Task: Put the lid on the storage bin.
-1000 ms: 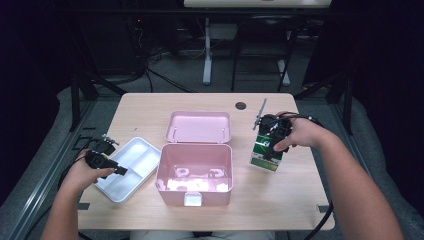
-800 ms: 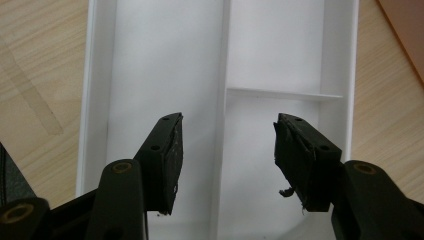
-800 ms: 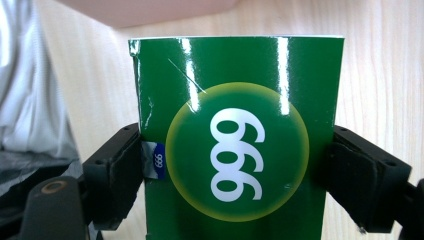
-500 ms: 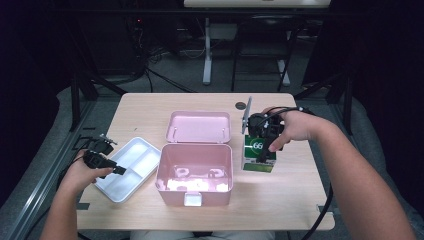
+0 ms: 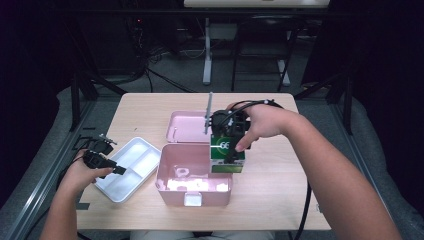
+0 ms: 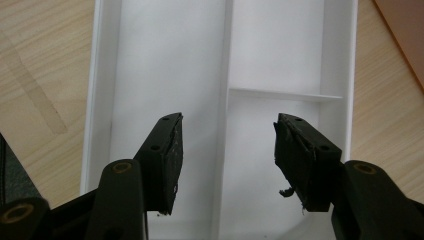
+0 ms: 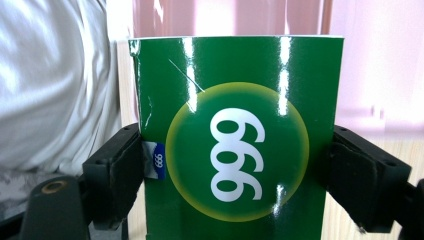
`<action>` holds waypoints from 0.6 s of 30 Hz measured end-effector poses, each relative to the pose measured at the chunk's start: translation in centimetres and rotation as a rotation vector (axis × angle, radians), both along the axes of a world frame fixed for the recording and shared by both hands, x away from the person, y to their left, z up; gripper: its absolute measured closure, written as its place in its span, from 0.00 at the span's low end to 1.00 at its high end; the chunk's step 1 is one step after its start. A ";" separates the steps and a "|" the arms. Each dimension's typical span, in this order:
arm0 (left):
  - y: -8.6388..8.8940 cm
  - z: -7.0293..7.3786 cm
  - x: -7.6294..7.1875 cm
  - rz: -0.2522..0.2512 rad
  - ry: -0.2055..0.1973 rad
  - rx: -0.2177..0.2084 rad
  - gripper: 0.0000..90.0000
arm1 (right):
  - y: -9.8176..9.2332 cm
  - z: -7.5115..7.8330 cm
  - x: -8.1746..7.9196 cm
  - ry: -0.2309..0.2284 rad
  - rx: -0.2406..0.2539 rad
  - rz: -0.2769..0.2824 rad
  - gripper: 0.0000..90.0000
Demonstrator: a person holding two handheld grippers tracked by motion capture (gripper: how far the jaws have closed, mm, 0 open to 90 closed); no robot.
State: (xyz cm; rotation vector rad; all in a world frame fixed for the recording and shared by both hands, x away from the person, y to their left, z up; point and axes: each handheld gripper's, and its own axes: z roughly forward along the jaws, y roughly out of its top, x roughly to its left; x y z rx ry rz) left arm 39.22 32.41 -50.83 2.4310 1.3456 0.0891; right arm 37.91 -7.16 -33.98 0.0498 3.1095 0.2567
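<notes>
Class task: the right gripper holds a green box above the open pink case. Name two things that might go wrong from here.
1. The green box hangs over the right rim of the pink case, so lowered straight down it may catch on the rim instead of going in.
2. The right gripper pinches the glossy box only by its side edges; it might slip or tilt.

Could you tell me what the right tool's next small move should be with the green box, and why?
Probably lower it. The right tool grips the green box by its sides, over the right end of the open pink case, whose right end looks free. The left tool rests open over the white tray.
</notes>
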 end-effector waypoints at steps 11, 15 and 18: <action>0.3 0.0 -0.1 0.008 0.004 -0.002 0.50 | 3.5 -2.4 0.0 0.012 -0.038 0.035 0.18; 0.3 0.1 -0.1 0.005 0.003 -0.001 0.50 | 3.6 -4.1 0.3 0.003 -0.049 0.023 0.18; 0.3 0.1 -0.1 0.004 0.003 0.001 0.50 | 3.6 -5.4 0.5 0.008 -0.053 0.019 0.18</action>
